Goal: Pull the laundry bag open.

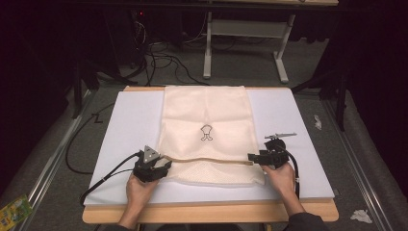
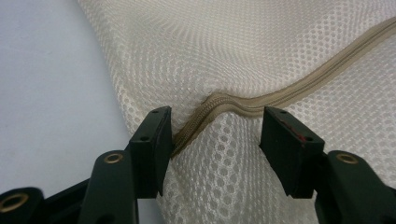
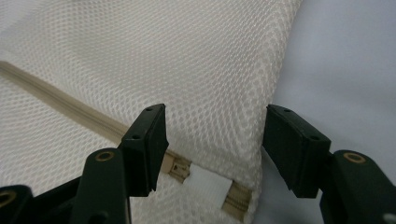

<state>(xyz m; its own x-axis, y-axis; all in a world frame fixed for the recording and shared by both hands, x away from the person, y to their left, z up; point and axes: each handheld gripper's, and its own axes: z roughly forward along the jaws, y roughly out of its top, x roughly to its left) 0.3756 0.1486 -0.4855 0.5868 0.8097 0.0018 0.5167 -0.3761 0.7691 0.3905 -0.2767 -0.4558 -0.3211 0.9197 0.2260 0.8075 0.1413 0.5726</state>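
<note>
A cream mesh laundry bag (image 1: pixel 207 130) is spread flat on the white foam pad (image 1: pixel 130 120). At its left edge the left gripper (image 2: pixel 215 135) is held with jaws apart, the beige zipper (image 2: pixel 261 100) bulging between them. At the right edge the right gripper (image 3: pixel 212 140) is likewise spread, straddling the zipper's end.

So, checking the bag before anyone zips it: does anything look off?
Yes. The zipper buckles into a hump near the open left gripper, so the mesh bag isn't lying flat there. The open right gripper straddles the other end.
</note>
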